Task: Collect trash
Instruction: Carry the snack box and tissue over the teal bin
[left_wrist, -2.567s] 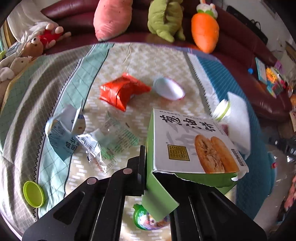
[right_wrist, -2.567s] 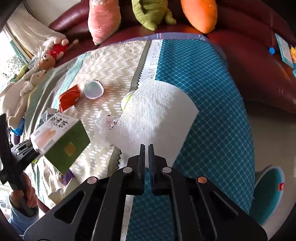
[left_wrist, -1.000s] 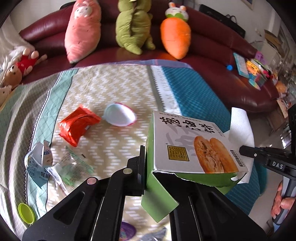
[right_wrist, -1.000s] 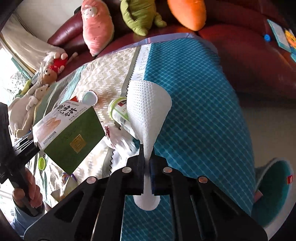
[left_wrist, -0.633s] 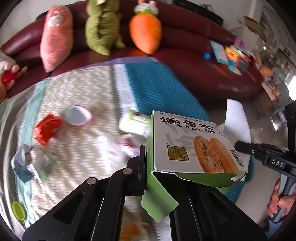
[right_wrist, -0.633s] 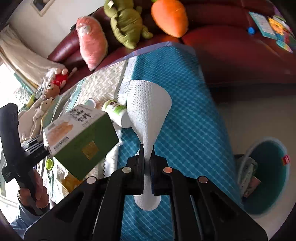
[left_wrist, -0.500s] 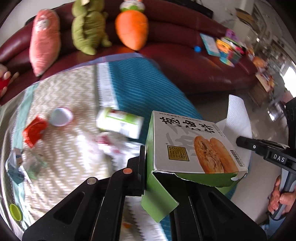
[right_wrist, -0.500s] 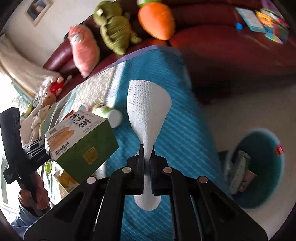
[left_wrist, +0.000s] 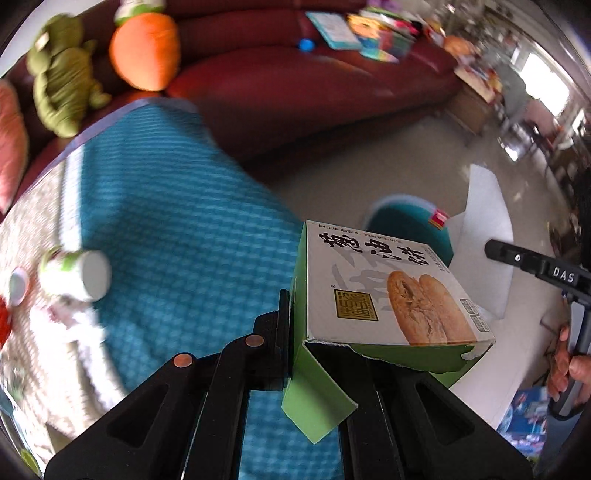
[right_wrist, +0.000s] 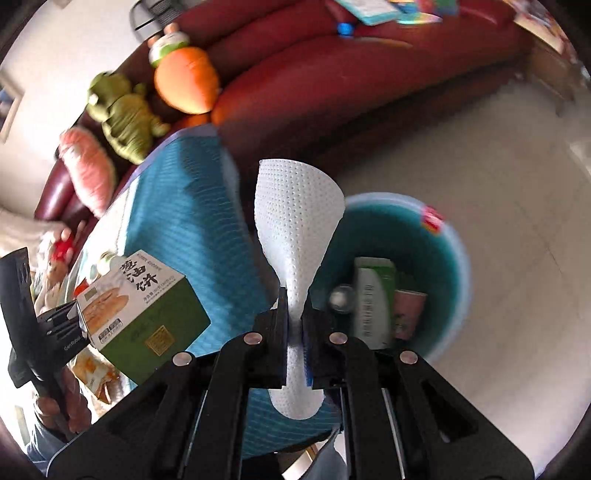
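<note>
Right wrist view is showing the right gripper (right_wrist: 294, 325) pinching a limp paper towel (right_wrist: 295, 218) at center frame, drooping toward the teal bin (right_wrist: 448, 266) at right. The left gripper (left_wrist: 295, 332) is clamping a light, crushable biscuit box (left_wrist: 380, 291) by its flap, lower center. Only the right view is revealing cartons, probably, already inside the bin.

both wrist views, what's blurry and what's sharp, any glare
Left wrist view: the left gripper and its green box are sharp; the blue cloth, sofa and bottle smear with motion, and the window at upper right blows out. Right wrist view: the right gripper and paper towel are crisp; the teal bin and plush toys are streaked.
</note>
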